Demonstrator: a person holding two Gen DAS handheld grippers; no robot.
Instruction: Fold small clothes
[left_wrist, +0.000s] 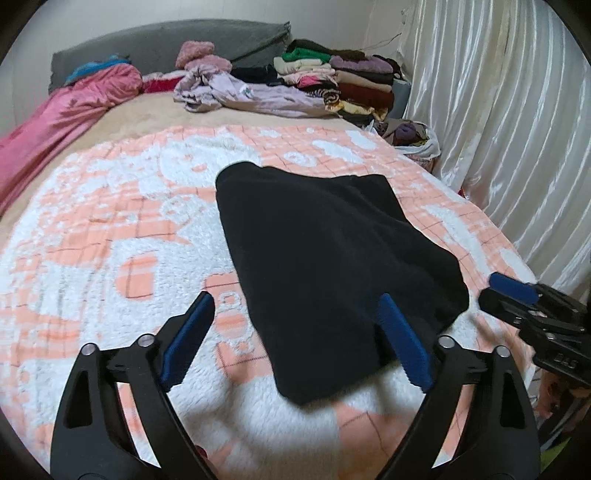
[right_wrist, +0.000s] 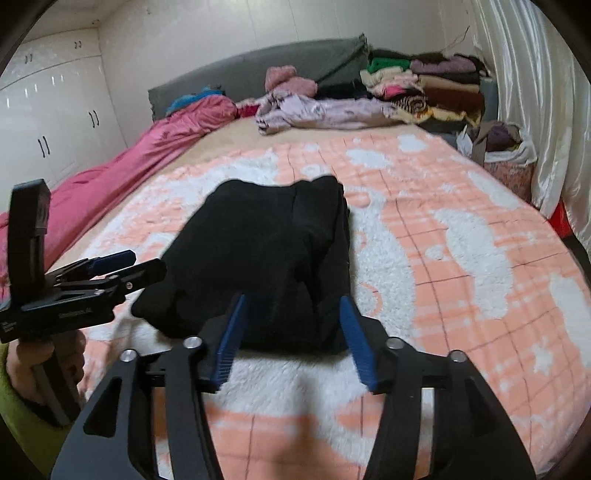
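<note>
while a folded black garment (left_wrist: 325, 266) lies mid-bed on the peach-and-white blanket (left_wrist: 110, 258), the left gripper (left_wrist: 295, 336) and right gripper (right_wrist: 291, 339) hover at its near edge, jaws wide and empty, seemingly poised for another fold.

Left tool (left_wrist: 295, 314) – jaws wide; right tool (right_wrist: 291, 317) – jaws parted.

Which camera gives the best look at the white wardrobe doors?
The right wrist view. The wardrobe fills its far left, with white doors and dark handles showing beyond the pink quilt. The left wrist view shows none of it: the frame ends at the quilt and the bare wall.
</note>
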